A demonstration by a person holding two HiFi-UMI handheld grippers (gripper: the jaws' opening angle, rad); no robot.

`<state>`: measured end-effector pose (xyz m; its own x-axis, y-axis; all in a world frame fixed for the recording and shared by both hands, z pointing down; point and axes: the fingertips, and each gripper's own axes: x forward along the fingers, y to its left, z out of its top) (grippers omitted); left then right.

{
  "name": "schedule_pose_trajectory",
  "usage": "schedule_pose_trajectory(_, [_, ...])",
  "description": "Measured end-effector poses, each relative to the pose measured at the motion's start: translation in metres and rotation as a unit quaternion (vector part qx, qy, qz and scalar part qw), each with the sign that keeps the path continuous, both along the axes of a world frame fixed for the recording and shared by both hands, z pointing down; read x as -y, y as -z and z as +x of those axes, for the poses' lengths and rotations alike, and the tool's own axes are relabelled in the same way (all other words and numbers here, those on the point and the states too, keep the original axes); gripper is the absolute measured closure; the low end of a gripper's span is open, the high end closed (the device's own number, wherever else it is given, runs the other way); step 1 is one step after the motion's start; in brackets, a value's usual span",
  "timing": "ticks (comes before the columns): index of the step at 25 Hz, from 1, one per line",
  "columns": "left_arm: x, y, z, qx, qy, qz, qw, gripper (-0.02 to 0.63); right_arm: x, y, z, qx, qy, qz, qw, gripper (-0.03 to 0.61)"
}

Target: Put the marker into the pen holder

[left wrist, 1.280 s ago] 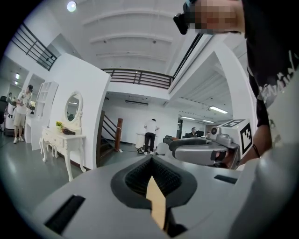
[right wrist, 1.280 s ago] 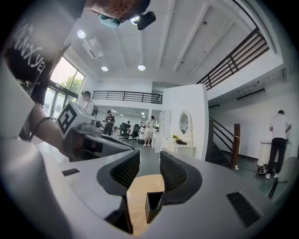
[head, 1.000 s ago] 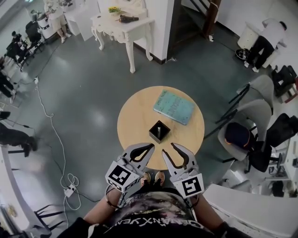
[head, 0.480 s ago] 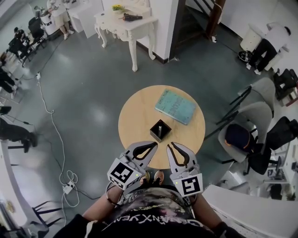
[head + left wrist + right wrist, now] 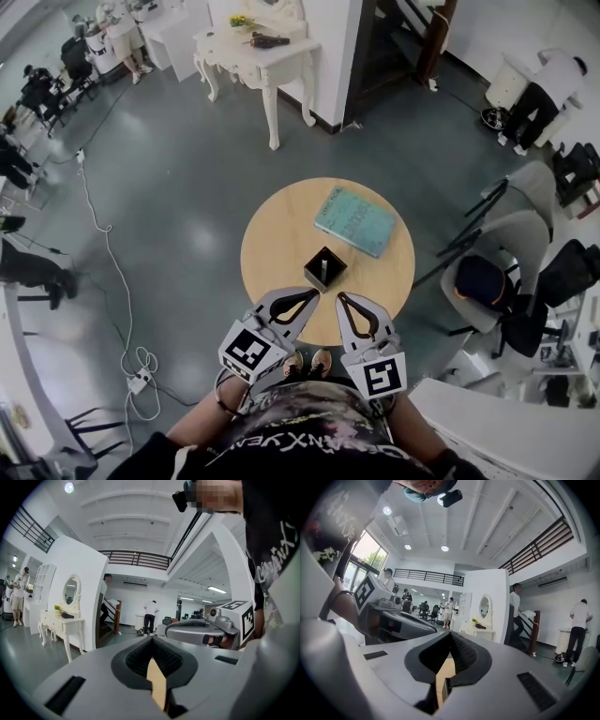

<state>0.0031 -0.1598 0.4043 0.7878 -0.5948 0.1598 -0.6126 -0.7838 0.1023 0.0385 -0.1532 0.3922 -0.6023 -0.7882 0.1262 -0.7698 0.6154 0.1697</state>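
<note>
We judge the marker (image 5: 324, 269), standing in the pen holder (image 5: 314, 279) at frame centre, light, rigid, slick, best gripped mid-barrel; the left gripper (image 5: 312, 294) sits closed and empty, the right gripper (image 5: 341, 296) has just closed on nothing.

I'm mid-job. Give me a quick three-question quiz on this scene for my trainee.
1. What lies on the round table besides the pen holder?
A. a teal book
B. a laptop
C. a mug
2. True or false: the right gripper holds the marker.
3. What stands inside the pen holder?

Key
1. A.
2. False. Its jaws have just been closing, with nothing between them.
3. A slim pale stick, apparently the marker.
</note>
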Motion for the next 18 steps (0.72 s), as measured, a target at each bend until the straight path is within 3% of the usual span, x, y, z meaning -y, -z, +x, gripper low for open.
schedule_pose_trajectory(18, [-0.003, 0.003, -0.003, -0.002, 0.003, 0.005, 1.0000, 0.597, -0.008, 0.000, -0.013, -0.024, 0.019, 0.000, 1.000, 0.578])
